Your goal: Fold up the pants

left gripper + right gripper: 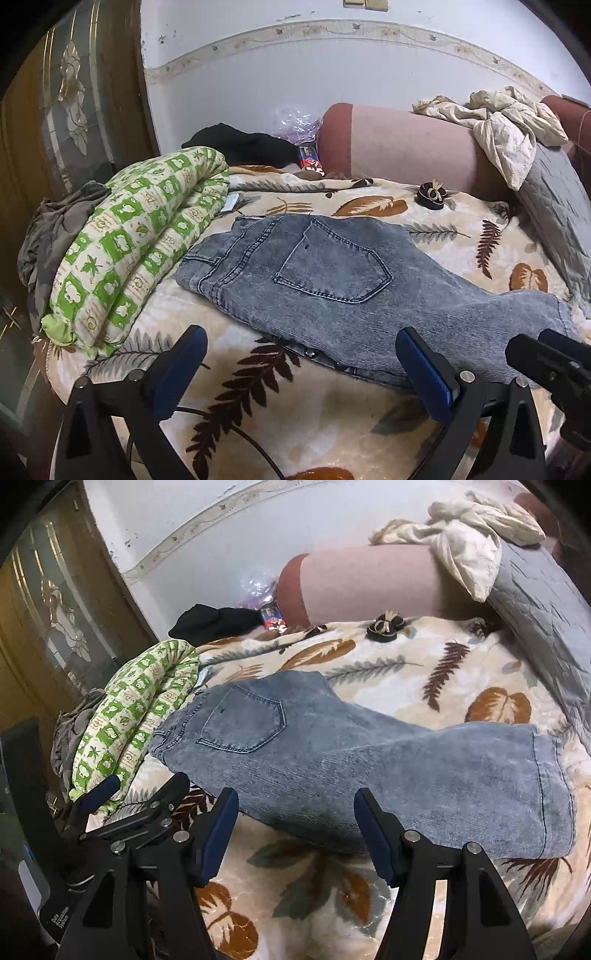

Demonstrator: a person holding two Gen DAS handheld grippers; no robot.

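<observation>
Pants [332,760], gray-blue jeans already doubled leg over leg, lie flat on the leaf-print bed [424,672] beside a green quilt [140,236], so the released left tongs [301,363] and right tongs [295,830], hovering empty by the near edge, can fold crosswise.

place: home bedroom | signs: bed with leaf-print blanket [332,424], bolster pillow [399,147], folded quilt [140,236], strewn clothes [506,122]

jeans [354,273]: near hem passed behind the left gripper's right finger [428,373]
grey garment [55,236]: mostly hidden behind the green quilt [140,243]
packet [271,617]: print too small to read
</observation>
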